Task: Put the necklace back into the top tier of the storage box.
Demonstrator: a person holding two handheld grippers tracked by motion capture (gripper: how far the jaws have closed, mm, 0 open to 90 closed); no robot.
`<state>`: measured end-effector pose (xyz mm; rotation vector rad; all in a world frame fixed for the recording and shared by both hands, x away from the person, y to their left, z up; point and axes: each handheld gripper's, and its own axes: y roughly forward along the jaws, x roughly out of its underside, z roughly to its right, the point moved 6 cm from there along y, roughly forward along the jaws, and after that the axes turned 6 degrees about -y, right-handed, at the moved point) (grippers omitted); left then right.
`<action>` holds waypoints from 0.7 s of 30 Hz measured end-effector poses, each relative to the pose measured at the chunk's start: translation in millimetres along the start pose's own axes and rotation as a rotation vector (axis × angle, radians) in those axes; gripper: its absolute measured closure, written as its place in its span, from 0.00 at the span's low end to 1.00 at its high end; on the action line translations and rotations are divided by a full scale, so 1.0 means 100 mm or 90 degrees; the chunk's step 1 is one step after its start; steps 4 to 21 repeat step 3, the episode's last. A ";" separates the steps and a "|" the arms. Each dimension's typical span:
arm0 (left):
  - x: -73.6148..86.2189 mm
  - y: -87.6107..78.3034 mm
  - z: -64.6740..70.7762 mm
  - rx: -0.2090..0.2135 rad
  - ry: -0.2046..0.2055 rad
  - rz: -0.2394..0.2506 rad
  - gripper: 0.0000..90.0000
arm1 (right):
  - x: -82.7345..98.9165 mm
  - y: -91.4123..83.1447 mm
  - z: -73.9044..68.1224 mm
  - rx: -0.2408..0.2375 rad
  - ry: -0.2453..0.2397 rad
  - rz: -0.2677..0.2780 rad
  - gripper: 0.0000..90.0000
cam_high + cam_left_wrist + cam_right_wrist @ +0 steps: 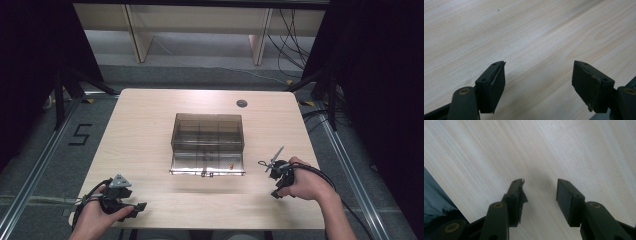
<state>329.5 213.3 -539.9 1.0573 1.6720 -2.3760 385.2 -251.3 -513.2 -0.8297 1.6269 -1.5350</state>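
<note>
Resting on the near left corner of the tabletop [150, 125], the left tool [131, 209] lies in the person's left hand [92, 217], with its grey three-cornered plate on top. In the left gripper view its jaws stand wide apart over bare wood, released, with nothing between the pads [495, 82]. One right tool [276, 175] sits in the person's right hand [307, 184] at the near right of the tabletop, just to the right of the box. The right gripper view looks down on pale wood grain; the jaws stand apart, released, with a soft shadow on the wood between them and nothing held. A strip of blue-grey floor shows past the tabletop edge at the left of that view. One clear brown-tinted organizer box [207, 145] stands at the middle of the tabletop, between the two tools and farther from the person than either. Its lid is raised at the far side, and its inside is split into several compartments; the exact count cannot be told. One small orange item [231, 165] lies in a near right compartment; what it is cannot be made out. One round grey grommet [242, 103] is set in the far right part of the tabletop. One black mark shaped like the figure five [80, 135] lies on the floor to the left. Tally: two tools, one box, one small item.
</note>
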 end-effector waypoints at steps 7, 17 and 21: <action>-0.01 0.00 0.00 0.000 -0.002 0.007 0.30 | 0.01 -0.01 0.04 0.004 -0.029 0.013 0.63; -0.01 0.00 0.00 0.000 -0.002 0.007 0.30 | 0.01 -0.01 0.04 0.004 -0.029 0.013 0.63; -0.01 0.00 0.00 0.000 -0.002 0.007 0.30 | 0.01 -0.01 0.04 0.004 -0.029 0.013 0.63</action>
